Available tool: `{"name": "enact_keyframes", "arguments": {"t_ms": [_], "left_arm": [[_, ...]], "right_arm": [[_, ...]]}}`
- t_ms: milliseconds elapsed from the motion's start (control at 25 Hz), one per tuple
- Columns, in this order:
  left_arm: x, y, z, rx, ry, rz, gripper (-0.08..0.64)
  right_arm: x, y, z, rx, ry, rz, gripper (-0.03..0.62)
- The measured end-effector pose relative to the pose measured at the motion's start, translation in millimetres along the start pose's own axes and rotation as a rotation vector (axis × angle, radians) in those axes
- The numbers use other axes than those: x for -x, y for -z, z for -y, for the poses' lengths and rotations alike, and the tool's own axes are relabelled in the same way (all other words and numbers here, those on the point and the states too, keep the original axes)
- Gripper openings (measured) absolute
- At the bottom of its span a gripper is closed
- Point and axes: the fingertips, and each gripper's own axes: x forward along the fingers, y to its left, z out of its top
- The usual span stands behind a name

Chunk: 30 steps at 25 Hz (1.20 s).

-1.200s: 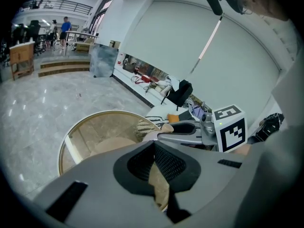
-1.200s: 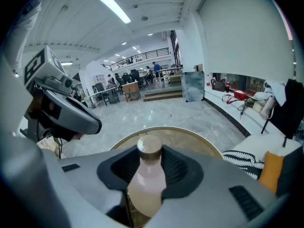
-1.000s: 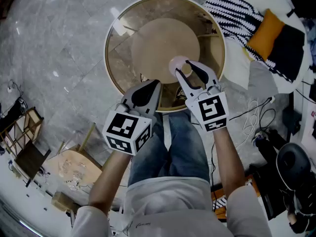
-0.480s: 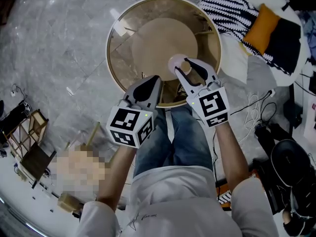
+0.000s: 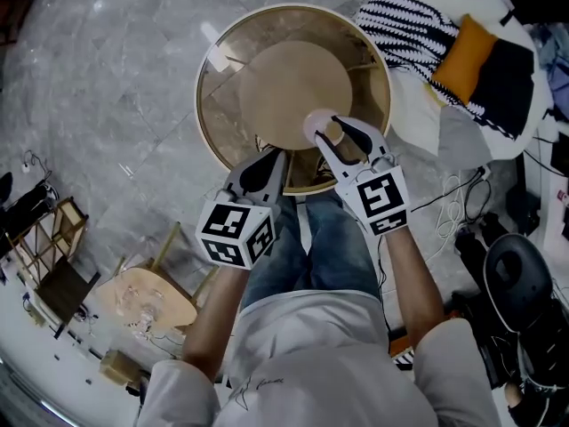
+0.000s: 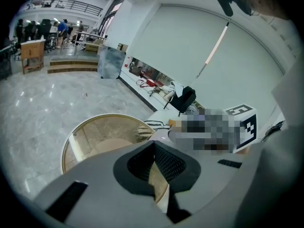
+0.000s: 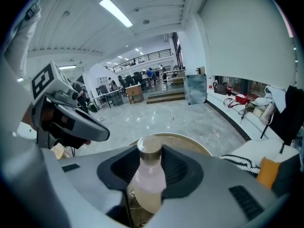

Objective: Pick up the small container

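Observation:
The small container (image 5: 317,124) is a pale pink bottle with a beige cap. My right gripper (image 5: 331,132) is shut on it and holds it upright above the near edge of the round glass table (image 5: 203,105). In the right gripper view the container (image 7: 148,175) stands between the ribbed pads, cap upward, with the right gripper (image 7: 151,163) closed against its sides. My left gripper (image 5: 265,165) hovers beside it at the table's near rim, shut with nothing in it. The left gripper (image 6: 154,148) shows its pads meeting in the left gripper view.
The table has a gold rim and a beige inner disc (image 5: 293,87). A striped throw (image 5: 400,20) and an orange cushion (image 5: 462,60) lie to the right. A wooden stool (image 5: 147,296) stands lower left; cables (image 5: 467,207) and a dark chair base (image 5: 520,274) lie right.
Both grippers have risen a little over the table's near edge. The right one carries the container with it; neither gripper's jaws have changed.

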Motion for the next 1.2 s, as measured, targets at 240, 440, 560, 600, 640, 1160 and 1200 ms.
{"name": "enact_keyframes", "arguments": {"t_ms": [240,440,560,600,640,1160,1200], "left_arm": [[18.9,1.9,6.5,0.002,-0.013,-0.003,0.014],[26.0,-1.6,21.7,0.022,-0.018,0.019,0.014],[33.2,0.5,26.4,0.032,-0.013,0.025,0.014],[36.0,1.0,28.2,0.033,-0.012,0.027,0.014],[38.7,1.5,30.2,0.032,-0.01,0.029,0.014],[73.7,1.1,49.1,-0.004,-0.013,0.053,0.014],[76.2,0.6,50.9,-0.006,-0.013,0.055,0.014]], "right_arm": [[16.0,-9.4,-7.2,-0.003,0.008,0.01,0.147],[34.3,-19.0,-3.3,0.011,0.003,0.019,0.147],[42.7,-25.0,-8.9,0.023,0.004,0.02,0.147],[45.6,-27.0,-11.2,0.026,0.004,0.021,0.147],[48.5,-28.7,-13.3,0.029,0.002,0.022,0.147],[78.6,-40.4,-47.2,0.048,-0.028,0.032,0.147],[81.5,-41.3,-49.5,0.049,-0.032,0.034,0.147]]}}
